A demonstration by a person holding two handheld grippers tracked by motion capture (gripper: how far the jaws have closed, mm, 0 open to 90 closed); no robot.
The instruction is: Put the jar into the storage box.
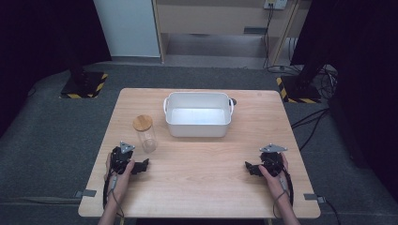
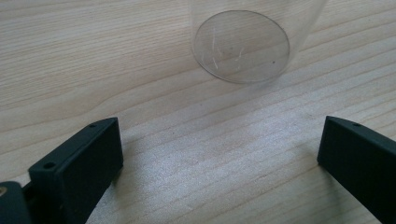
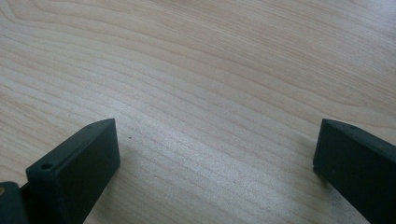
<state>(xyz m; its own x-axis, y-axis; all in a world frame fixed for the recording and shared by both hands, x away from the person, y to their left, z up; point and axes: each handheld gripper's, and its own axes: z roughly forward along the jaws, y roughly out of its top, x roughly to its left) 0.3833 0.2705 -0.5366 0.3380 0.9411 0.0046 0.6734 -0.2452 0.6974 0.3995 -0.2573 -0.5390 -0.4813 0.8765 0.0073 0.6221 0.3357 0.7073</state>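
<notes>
Both grippers, left (image 1: 141,165) and right (image 1: 251,168), rest on near table (image 1: 202,178), jaws apart, empty. Glass jar (image 1: 145,134) upright just beyond left, probably staged for grasping; white tub (image 1: 198,115) farther.

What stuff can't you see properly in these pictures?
- Small dark thing behind the white tub, high view: the tub's handle hides most of it.
- Glass jar, left gripper view: its top is cut off by the upper edge.
- Jar's inside, high view: too small to tell if anything is in it.
</notes>
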